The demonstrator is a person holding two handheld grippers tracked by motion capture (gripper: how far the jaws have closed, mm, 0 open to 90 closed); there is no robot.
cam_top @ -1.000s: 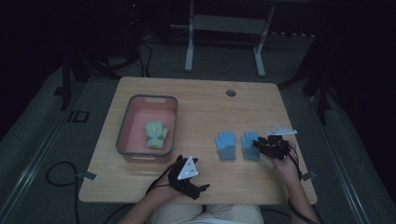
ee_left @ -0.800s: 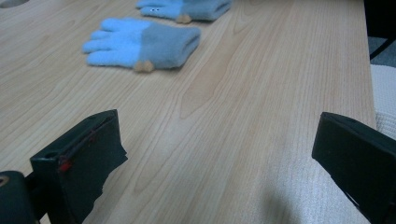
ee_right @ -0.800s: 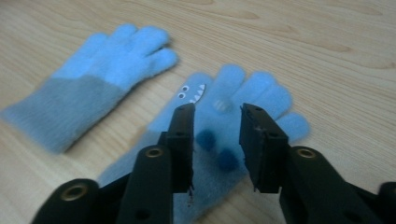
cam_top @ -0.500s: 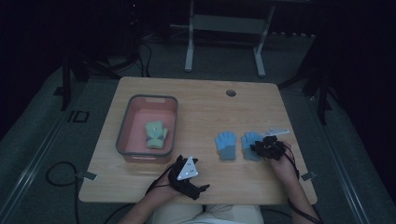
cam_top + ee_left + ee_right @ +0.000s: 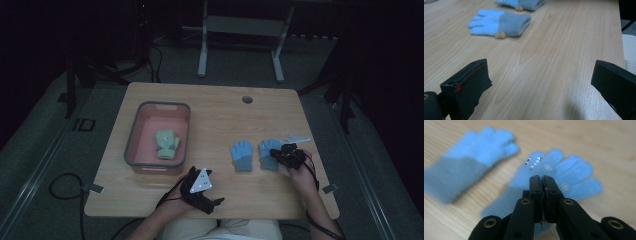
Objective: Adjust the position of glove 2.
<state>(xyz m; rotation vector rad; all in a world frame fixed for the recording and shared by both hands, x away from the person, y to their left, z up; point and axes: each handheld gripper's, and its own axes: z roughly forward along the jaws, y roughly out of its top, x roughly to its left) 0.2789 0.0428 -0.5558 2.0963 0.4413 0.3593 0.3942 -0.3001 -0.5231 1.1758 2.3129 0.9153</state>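
no readable text, labels (or numbers)

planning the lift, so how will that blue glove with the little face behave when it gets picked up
The blue glove with the face looks like soft fleece, so it will probably droop from wherever the right tool pinches it. It seems light, unlikely to slip. Lying flat, it won't roll.

A dim lab: lone wooden table (image 5: 210, 107) on grey carpet, trailing cables, metal stand (image 5: 240, 30) behind
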